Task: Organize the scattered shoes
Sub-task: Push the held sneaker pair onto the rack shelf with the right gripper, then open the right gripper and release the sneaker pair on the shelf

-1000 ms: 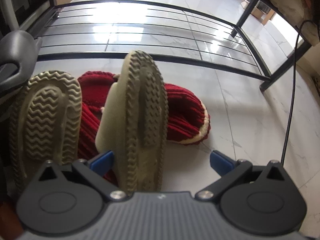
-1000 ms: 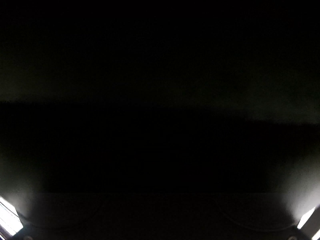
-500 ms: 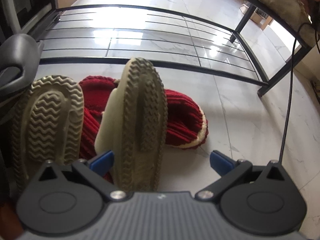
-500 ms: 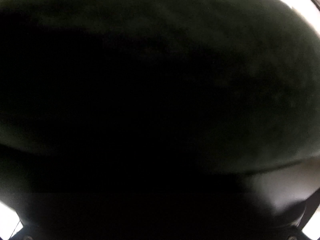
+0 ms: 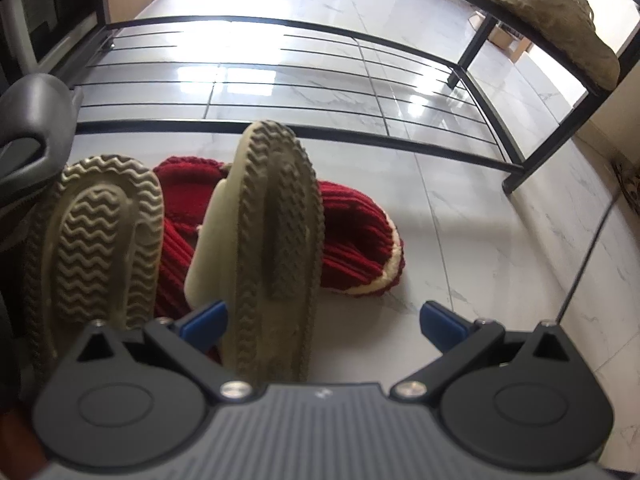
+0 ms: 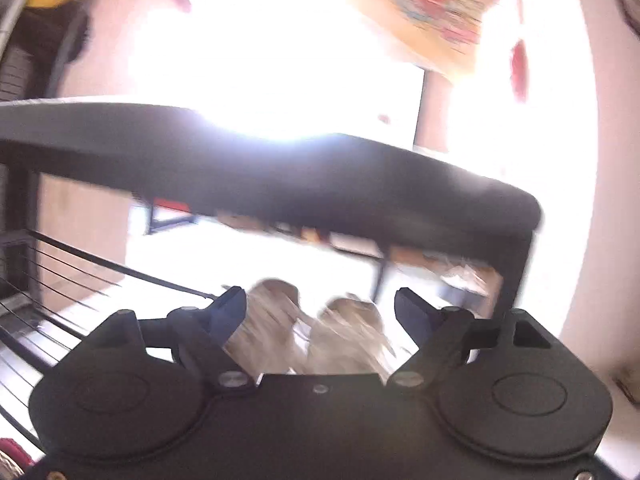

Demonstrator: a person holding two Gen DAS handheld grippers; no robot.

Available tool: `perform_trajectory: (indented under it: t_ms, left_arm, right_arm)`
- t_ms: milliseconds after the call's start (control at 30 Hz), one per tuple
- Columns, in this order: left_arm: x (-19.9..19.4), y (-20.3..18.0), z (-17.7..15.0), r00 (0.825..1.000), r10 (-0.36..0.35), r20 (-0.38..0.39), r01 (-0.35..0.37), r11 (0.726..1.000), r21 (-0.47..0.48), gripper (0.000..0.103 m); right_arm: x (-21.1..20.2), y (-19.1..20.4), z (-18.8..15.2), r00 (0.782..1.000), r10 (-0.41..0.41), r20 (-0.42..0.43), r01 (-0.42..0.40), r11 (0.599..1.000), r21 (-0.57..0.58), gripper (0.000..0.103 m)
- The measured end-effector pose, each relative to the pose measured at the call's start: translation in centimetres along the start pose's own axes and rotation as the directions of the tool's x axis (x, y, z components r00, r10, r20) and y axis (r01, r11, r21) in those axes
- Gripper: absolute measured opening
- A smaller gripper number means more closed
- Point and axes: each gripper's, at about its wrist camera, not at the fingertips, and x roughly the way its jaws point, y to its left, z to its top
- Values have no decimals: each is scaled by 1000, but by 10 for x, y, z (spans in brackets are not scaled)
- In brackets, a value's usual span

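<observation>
Marble floor (image 5: 500, 240) by rack (image 5: 280, 128) | our left gripper (image 5: 322, 318) open around slipper (image 5: 276, 248) | right gripper (image 6: 320, 306) open, view cleared, seemingly released shoes (image 6: 308, 332).

Left gripper (image 5: 322, 318): ribbed grey centre housing, two black round-hubbed linkage arms, silver screws at pivots, blue fingertips (image 5: 204, 320). Right gripper (image 6: 320, 312): same layout, black centre plate, silver screws, dark blue fingertips (image 6: 230, 310); view motion-blurred.
</observation>
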Motion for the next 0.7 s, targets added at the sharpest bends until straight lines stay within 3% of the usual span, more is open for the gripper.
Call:
perform_trajectory:
  t_ms: [167, 200, 267, 333, 433, 533, 700]
  left_arm:
    - [3, -3, -4, 1000, 14, -6, -14, 1000, 22, 102]
    - [4, -3, -4, 1000, 17, -8, -17, 1000, 25, 102]
    - [5, -2, -4, 1000, 19, -10, -18, 1000, 22, 102]
    - [5, -1, -2, 1000, 19, -11, -18, 1000, 18, 102]
    - [6, 1, -1, 1000, 15, -14, -15, 1000, 8, 102]
    - [9, 2, -1, 999, 21, -25, -21, 1000, 2, 102]
    - [15, 1, -3, 998, 40, -37, -40, 999, 7, 102]
  right_arm:
    - [7, -7, -29, 996, -13, -94, 18, 998, 53, 100]
    - [10, -4, -25, 996, -4, -91, 10, 998, 60, 95]
    - [20, -3, -25, 994, 39, -104, -27, 993, 115, 66]
    - [34, -7, -22, 993, 43, -111, -27, 989, 146, 65]
    - [22, -32, -53, 993, 17, -118, 0, 989, 148, 68]
    - [30, -31, -63, 991, 5, -130, 14, 989, 144, 72]
    - [27, -33, -73, 995, 3, -101, 9, 993, 118, 69]
